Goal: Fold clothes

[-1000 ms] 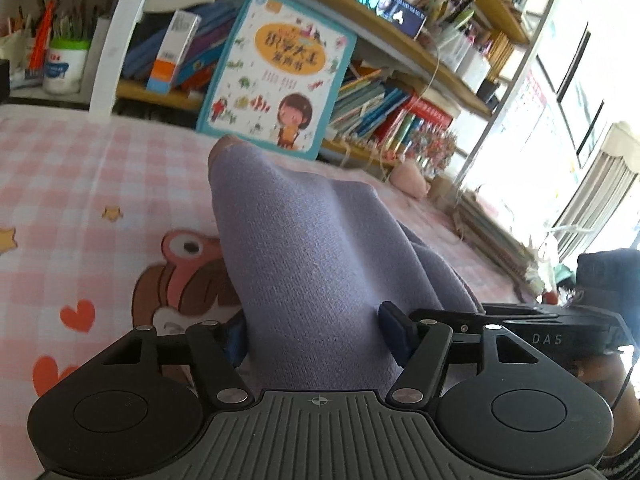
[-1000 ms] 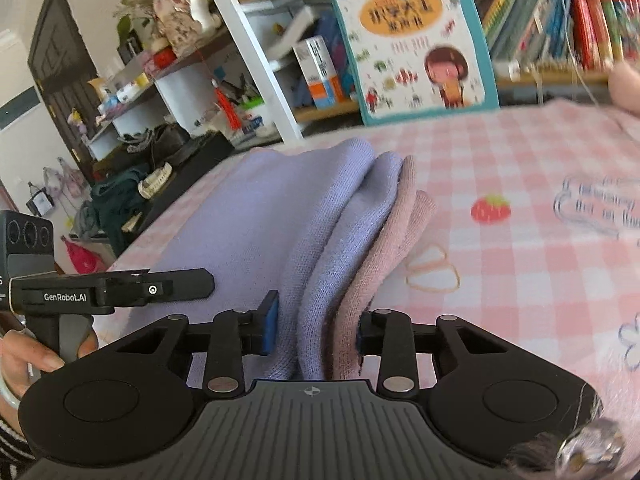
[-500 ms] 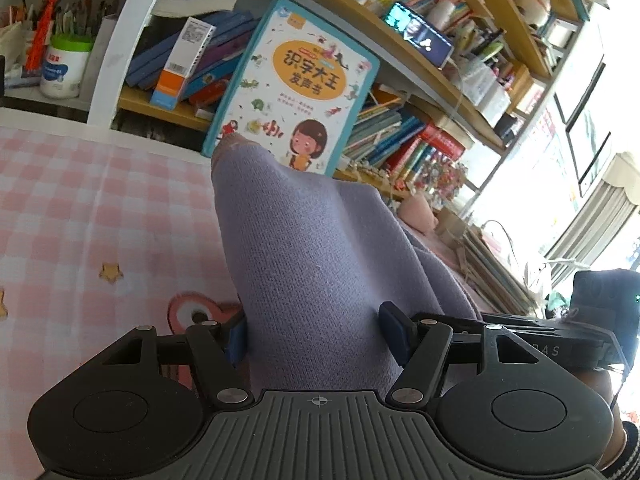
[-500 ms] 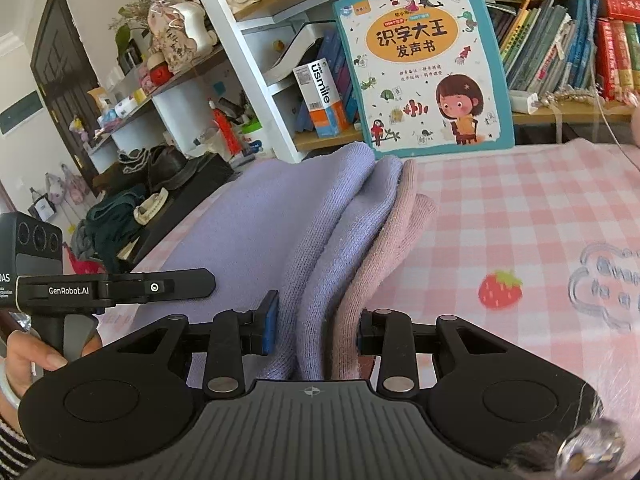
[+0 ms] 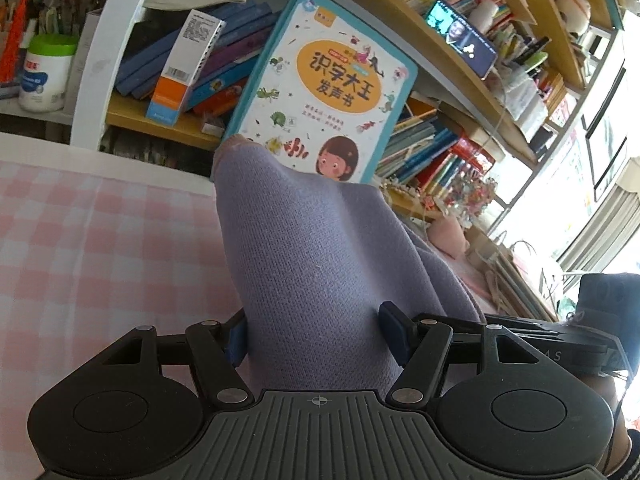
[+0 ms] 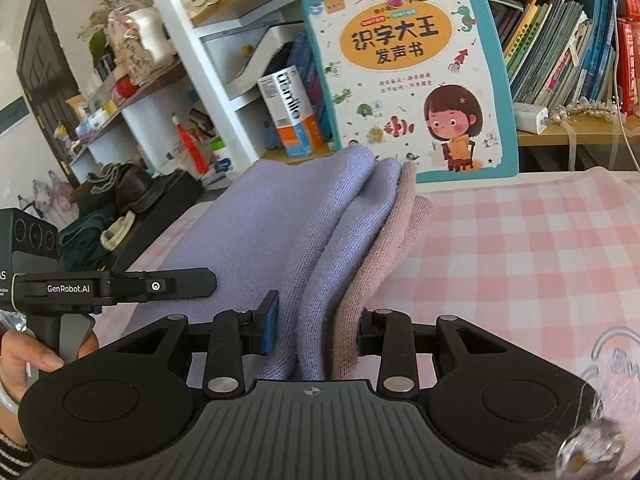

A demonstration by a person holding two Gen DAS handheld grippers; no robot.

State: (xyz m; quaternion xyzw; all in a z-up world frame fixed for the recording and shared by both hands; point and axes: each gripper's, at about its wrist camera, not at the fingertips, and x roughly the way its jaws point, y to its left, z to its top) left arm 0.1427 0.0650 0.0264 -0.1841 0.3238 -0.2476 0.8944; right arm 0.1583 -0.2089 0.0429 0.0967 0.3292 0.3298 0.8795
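Observation:
A lavender knit garment (image 5: 316,264) fills the space between the blue pads of my left gripper (image 5: 314,334), which is shut on a thick fold of it. In the right wrist view the same garment (image 6: 280,232) shows several bunched layers, lavender outside and a dusty pink layer (image 6: 384,248) on the right. My right gripper (image 6: 316,326) is shut on those layers. The cloth stretches away over a pink checked bed cover (image 6: 540,248). The left gripper's handle (image 6: 116,286) and a hand (image 6: 24,360) appear at the left of the right wrist view.
A large children's picture book (image 5: 324,88) leans against a bookshelf (image 5: 460,52) packed with books just beyond the bed. A white shelf unit (image 6: 192,52) with bottles and boxes stands at the left. The pink checked cover (image 5: 100,256) spreads to the left of the garment.
Both grippers have lifted and tilted upward with the garment still clamped; the bookshelf now fills more of each view and the printed bed cover has dropped lower.

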